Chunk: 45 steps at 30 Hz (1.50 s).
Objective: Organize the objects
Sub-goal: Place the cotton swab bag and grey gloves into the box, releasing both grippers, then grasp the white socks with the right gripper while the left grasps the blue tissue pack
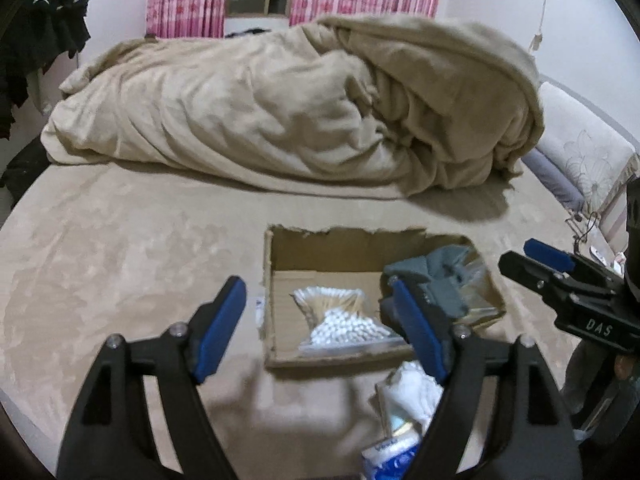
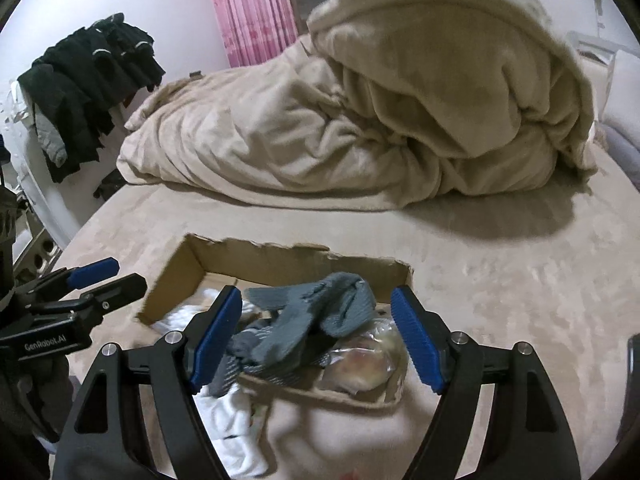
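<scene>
Right wrist: hand-held gripper (image 2: pixel 316 336) wide open, empty.

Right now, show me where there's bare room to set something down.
Free: the bed left of the cardboard box, and between it and the blanket. Crowded: inside, cotton swabs and grey cloth.

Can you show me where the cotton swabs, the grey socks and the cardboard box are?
Cotton swabs (image 1: pixel 340 316): left wrist view, white tips.
Grey socks (image 2: pixel 308 320): right wrist view, middle of bundle.
Cardboard box (image 1: pixel 328 250): left wrist view, far inner wall.
</scene>
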Each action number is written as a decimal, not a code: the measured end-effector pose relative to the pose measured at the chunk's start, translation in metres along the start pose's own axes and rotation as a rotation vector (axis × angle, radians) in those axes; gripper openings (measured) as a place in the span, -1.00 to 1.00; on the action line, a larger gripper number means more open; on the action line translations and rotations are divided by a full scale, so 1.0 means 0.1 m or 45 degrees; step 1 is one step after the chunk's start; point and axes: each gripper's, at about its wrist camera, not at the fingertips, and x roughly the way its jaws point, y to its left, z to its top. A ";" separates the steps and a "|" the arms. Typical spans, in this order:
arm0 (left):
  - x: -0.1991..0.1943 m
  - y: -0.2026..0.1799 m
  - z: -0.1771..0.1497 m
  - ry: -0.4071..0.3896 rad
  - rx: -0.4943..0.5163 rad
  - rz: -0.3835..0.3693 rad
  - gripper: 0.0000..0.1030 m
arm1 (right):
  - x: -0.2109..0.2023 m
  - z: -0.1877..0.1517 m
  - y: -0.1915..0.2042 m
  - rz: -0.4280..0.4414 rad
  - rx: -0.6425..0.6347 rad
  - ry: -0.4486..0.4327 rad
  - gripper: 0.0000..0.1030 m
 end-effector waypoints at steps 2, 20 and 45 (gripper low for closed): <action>-0.17 0.00 0.01 -0.023 0.003 0.000 0.52 | -0.13 0.01 0.04 -0.003 -0.001 -0.017 0.55; -0.87 0.08 -0.47 -0.021 -0.068 0.007 0.52 | -0.97 -0.21 0.37 0.027 -0.060 -0.086 0.55; -0.18 0.08 -1.30 0.243 -0.192 -0.001 0.80 | 0.08 -0.84 0.58 0.126 -0.142 0.270 0.43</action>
